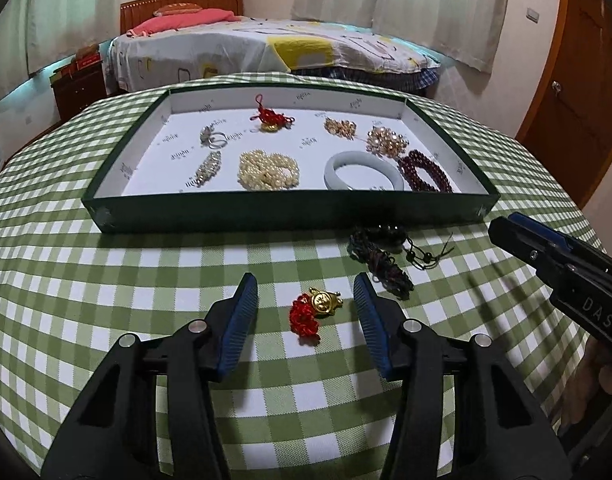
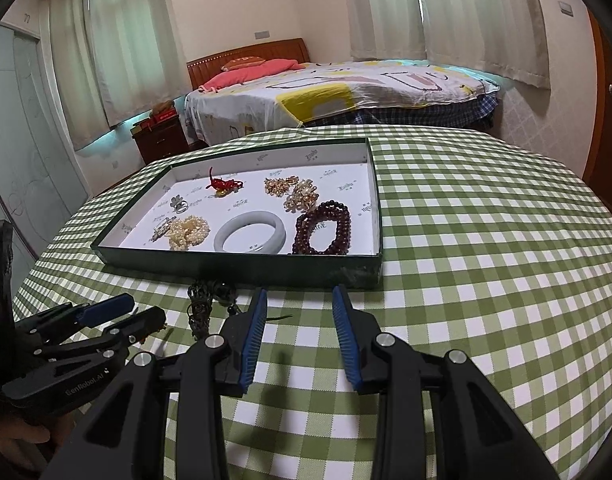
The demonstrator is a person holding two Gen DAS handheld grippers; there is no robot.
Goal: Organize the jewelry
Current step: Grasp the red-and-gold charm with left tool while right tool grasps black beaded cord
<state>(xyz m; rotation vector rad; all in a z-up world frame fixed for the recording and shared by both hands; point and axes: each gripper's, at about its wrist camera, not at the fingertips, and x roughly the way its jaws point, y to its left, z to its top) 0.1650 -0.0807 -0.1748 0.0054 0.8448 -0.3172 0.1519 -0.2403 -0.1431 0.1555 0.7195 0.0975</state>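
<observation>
The left gripper (image 1: 306,290) hangs wide open over the checked tablecloth (image 1: 106,280), a red-and-gold charm (image 1: 316,310) lying between its blue fingers (image 1: 242,316) — untouched. The right gripper (image 2: 299,300) is open too, holding nothing, just before the green tray (image 2: 242,266). A dark cord bracelet (image 1: 382,260) lies beside the tray's front wall.

Green-white checked tablecloth (image 1: 106,280), dark green tray (image 1: 266,212), red-gold charm (image 1: 316,310)
</observation>
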